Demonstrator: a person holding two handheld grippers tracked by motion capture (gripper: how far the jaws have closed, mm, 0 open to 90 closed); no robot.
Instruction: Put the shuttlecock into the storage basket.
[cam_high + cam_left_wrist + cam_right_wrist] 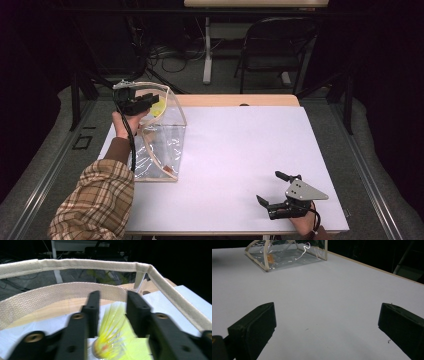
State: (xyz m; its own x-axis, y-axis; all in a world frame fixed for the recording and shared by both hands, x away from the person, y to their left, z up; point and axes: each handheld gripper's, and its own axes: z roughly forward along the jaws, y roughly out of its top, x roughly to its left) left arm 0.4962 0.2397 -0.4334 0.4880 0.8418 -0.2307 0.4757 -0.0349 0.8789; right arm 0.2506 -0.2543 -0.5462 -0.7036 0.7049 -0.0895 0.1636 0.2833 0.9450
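Shuttlecock (112, 337), blurred yellow, sits inside the clear bag (162, 145), cork base toward the camera, feathers pointing away. Left gripper (112, 305) is parted over the feathers, without a grip, within the bag's webbing rim (75, 265). Right gripper (272, 187) rests wide open on the white table (240, 145).

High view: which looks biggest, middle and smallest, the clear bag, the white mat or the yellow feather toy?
1. White mat, largest by far.
2. Clear bag.
3. Yellow feather toy, smallest, a small patch at the bag's top by the left gripper.
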